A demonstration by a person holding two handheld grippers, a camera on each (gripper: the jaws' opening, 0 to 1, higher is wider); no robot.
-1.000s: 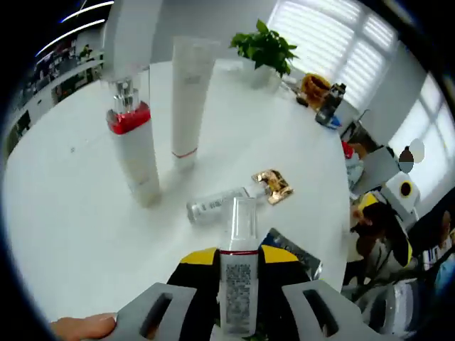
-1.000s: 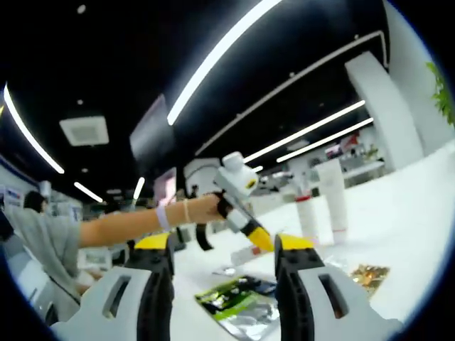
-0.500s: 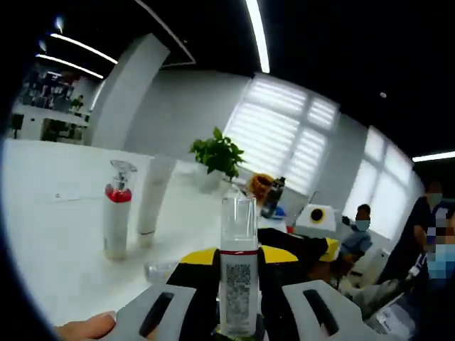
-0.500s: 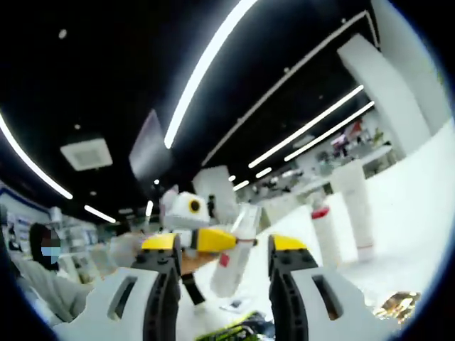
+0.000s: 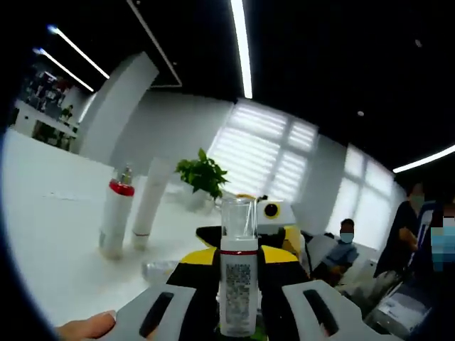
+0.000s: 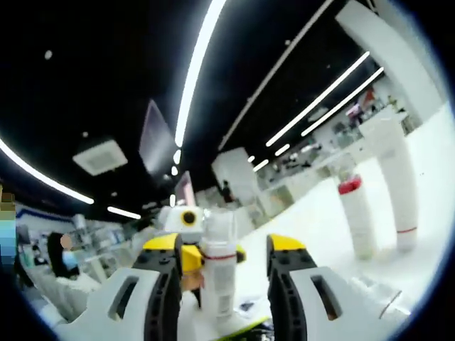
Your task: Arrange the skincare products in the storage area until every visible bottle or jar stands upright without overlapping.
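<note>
Yellow-tipped left claw [image 5: 238, 284] grips a clear-capped bottle [image 5: 238, 273] upright; right claw [image 6: 222, 284] gapes empty.

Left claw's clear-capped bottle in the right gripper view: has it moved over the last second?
Yes. The clear-capped bottle in the left claw has swung upright and toward the camera, further from the fixed red-collared bottle.

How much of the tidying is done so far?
Done: the red-collared bottle and white tube stand upright, side by side. In hand: the left gripper holds a clear-capped bottle upright. Left: setting it down, and a small clear bottle appears to lie flat on the table.
</note>
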